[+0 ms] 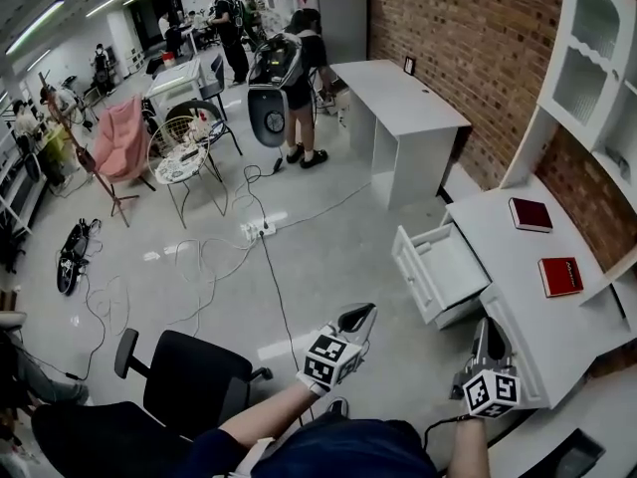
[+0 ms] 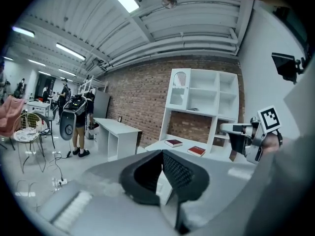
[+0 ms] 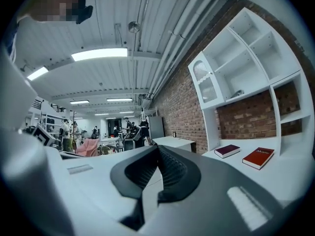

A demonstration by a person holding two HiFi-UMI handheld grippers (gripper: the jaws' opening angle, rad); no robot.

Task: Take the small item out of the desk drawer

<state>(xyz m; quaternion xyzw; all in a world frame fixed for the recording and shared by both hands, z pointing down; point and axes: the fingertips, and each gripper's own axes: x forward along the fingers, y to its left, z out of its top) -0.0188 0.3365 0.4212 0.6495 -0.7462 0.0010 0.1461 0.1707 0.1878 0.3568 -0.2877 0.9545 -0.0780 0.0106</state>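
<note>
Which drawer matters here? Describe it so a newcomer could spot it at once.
Along the brick wall, find the white desk under the white shelf unit, carrying a maroon book and a red book. The drawer juts from that desk's front toward the open floor. It is the only one pulled out; the other white desk farther along has none open.

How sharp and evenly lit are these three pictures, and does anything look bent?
Head view: evenly lit and sharp, though the wide lens bows the white desk. Left gripper view: the left gripper is a soft blur up close, corners black. Right gripper view: the ceiling strip light is blown out; the white shelf unit curves.
</note>
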